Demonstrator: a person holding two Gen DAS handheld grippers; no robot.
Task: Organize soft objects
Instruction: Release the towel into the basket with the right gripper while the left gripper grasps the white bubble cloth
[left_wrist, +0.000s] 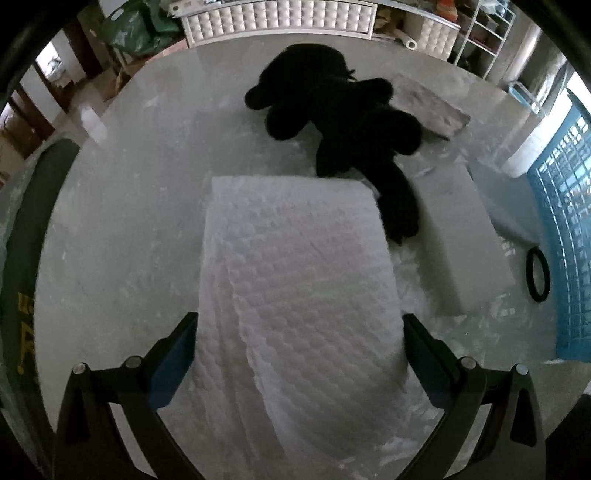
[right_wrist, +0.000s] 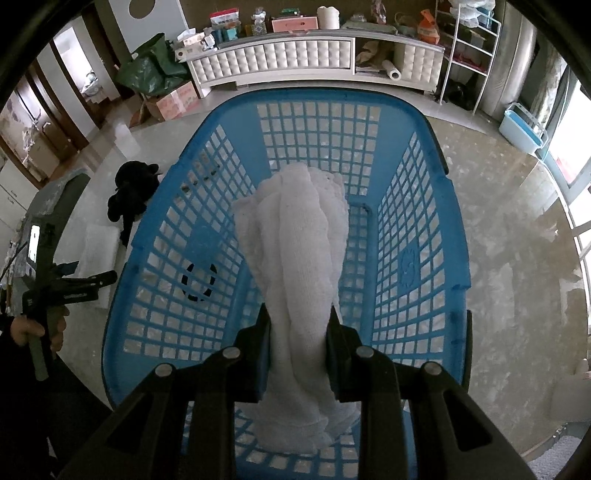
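Right gripper (right_wrist: 298, 347) clamps limp white towel (right_wrist: 295, 236) over blue basket (right_wrist: 424, 236); left gripper (left_wrist: 299, 354) straddles light, squashy foam sheet (left_wrist: 295, 266) beside basket, jaws apart, so grip its folded edge.

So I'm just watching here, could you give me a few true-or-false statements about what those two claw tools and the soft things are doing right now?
1. The right gripper is clamped on a white towel. True.
2. That towel hangs over a red bucket. False: it hangs over the blue basket.
3. The left gripper is squeezed shut on nothing. False: its jaws stand wide, either side of a white quilted pad.
4. A black plush toy lies on the table beyond the pad. True.
5. The plush toy is already in the basket. False: it lies outside, beside it.
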